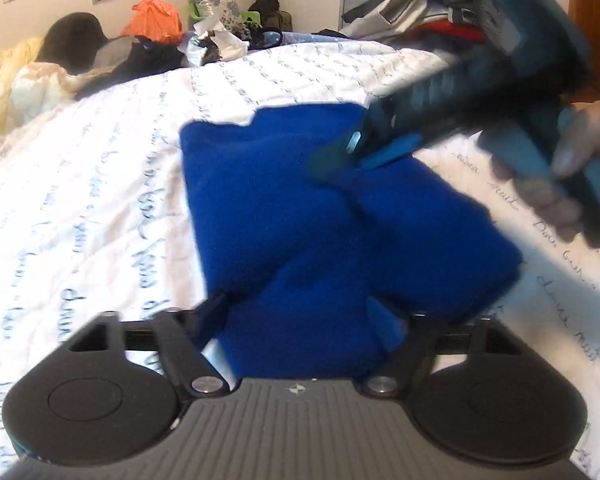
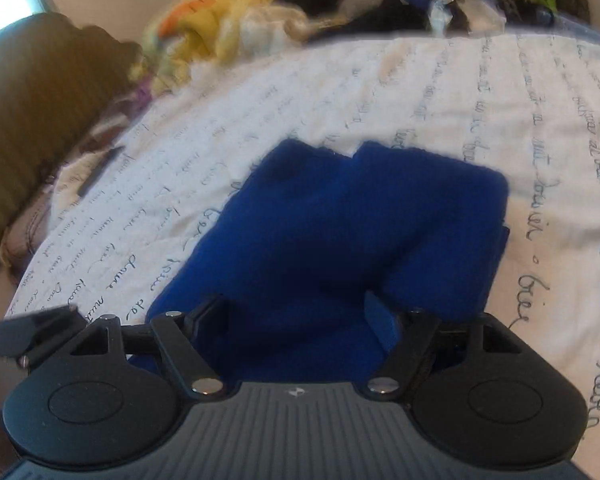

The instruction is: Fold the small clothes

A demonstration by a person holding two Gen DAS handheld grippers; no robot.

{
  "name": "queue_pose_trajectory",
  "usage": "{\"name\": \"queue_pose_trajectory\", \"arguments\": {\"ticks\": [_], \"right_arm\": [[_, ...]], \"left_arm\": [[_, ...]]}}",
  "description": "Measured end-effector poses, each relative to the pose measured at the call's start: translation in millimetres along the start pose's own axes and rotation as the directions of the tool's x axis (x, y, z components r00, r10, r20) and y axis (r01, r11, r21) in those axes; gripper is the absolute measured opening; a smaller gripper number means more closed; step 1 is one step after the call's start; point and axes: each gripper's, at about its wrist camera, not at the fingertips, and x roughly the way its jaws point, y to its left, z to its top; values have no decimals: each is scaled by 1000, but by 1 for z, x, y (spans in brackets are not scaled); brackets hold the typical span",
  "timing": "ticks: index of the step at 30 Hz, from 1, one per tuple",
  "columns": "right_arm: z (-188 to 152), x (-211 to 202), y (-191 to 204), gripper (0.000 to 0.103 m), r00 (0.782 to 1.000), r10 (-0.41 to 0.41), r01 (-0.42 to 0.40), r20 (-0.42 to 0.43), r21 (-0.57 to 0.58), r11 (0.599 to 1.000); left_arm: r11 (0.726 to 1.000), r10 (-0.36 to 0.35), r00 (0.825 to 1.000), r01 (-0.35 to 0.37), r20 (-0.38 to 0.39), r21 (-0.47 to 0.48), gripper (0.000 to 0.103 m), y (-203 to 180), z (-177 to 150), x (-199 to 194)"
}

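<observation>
A royal-blue fleece garment lies partly folded on the white bedspread with script writing. My left gripper is low over the garment's near edge; its jaws stand wide with cloth bunched between them. My right gripper comes in blurred from the upper right, its tips on the garment's top. In the right wrist view the garment fills the middle, and the right gripper has wide jaws with blue cloth lying between them. The fingertips are buried in fabric.
Heaped clothes line the bed's far side: orange, black, yellow, and a mixed pile at the right. A brown cushion lies at the left. A dark pen rests on the bedspread.
</observation>
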Motion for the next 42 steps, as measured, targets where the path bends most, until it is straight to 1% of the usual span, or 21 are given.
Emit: {"name": "queue_pose_trajectory", "arguments": {"ticks": [2,5,12,13,15,16,18,21,23,24,25,26,27,28,31,32,33,35,36,37,42], "right_arm": [[1,-26,-10,76,999,17,-22,36,138,990],[-15,-64,-17,76,992,51,-71,112,182,981],[-55,-63,-14,77,999,26,-29,19,187,982],[-58,-60,-13,77,999,32,-32,7,181,983],[-69,-52,-11,76,1000,-2,6,-24,144,990],[-75,-50,-8,72,999,-31,33,-26,97,995],[-75,-52,-3,29,994,-103,104,-32,51,993],[-77,-65,-10,23,997,-67,69,-27,86,994],[-81,-75,-24,27,1000,-18,18,0,178,984],[-84,-80,-32,41,1000,22,-24,11,246,969],[-86,-84,-38,54,999,47,-50,19,298,953],[-87,-89,-42,81,998,62,-68,29,330,942],[-89,-91,-44,93,997,73,-82,38,335,939],[-90,-91,-45,92,996,83,-89,31,334,938],[-90,-72,-50,93,986,168,-152,-9,385,910],[-89,-65,-49,93,979,201,-184,-4,389,902],[-87,-59,-47,92,975,223,-207,3,390,897],[-81,-49,-39,80,975,223,-204,-9,370,906],[-78,-42,-35,29,979,192,-158,-63,352,922],[-76,-37,-32,16,983,149,-107,-106,325,940],[-83,-77,-16,17,984,167,-145,-70,244,959]], "left_arm": [[998,25,998,-27,54,53,72,-1,-8,-22],[984,74,995,-83,64,157,73,-7,-31,-33],[973,126,991,-134,51,189,64,-17,-40,-21],[973,129,990,-137,57,185,56,-17,-40,-22],[977,118,992,-126,54,172,23,-15,-37,-20],[978,121,991,-129,54,163,20,-17,-36,-25],[979,123,990,-134,75,154,17,-16,-35,-34],[986,98,994,-104,49,132,18,-6,-37,-38],[998,48,999,-48,9,48,26,7,-37,-39],[1000,-7,1000,7,-6,-14,32,15,-37,-41],[994,-50,999,49,-12,-96,63,26,-36,-42],[981,-79,997,78,3,-176,91,36,-35,-44],[955,-105,994,109,30,-275,99,49,-35,-45],[927,-144,989,149,39,-345,99,58,-34,-42],[795,-291,956,255,23,-550,87,80,-30,-14],[780,-288,957,258,40,-570,83,81,-27,-8],[778,-293,956,257,30,-574,77,80,-21,-3],[778,-335,941,252,-41,-576,9,73,-9,10],[792,-318,945,222,-74,-569,11,69,-6,13],[811,-297,952,207,-80,-547,11,66,-5,9],[863,-295,954,248,-43,-440,11,57,-9,-32]]}}
